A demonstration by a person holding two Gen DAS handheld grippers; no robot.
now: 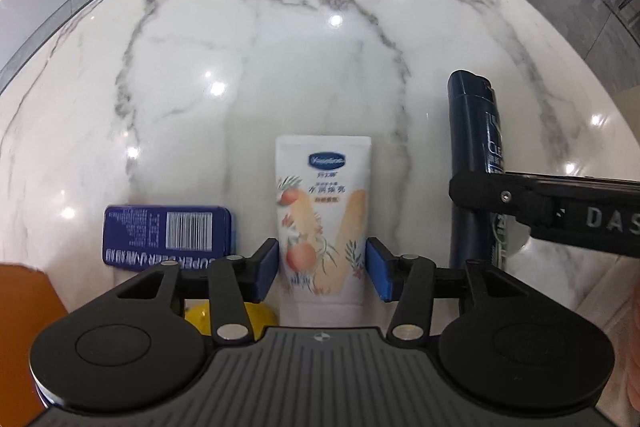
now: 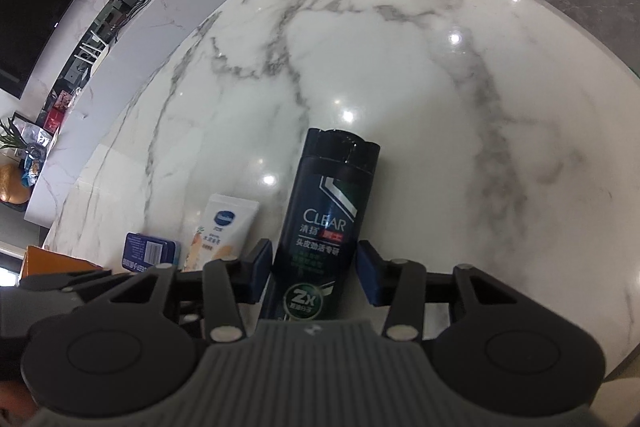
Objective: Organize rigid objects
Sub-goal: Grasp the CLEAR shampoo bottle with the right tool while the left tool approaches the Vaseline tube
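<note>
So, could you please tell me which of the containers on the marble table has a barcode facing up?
The flat blue tin, left of the white Vaseline tube; the dark Clear bottle shows none.

left tool (image 1: 322, 269): angled steeply down, pads parted | right tool (image 2: 314, 271): angled down, pads parted

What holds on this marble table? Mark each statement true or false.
1. The white tube lies between the left hand-held gripper pads. True.
2. The blue tin sits right of the tube. False: it sits left of it.
3. The dark shampoo bottle is between the right hand-held gripper pads. True.
4. The bottle stands upright. False: it lies flat on the table.
</note>
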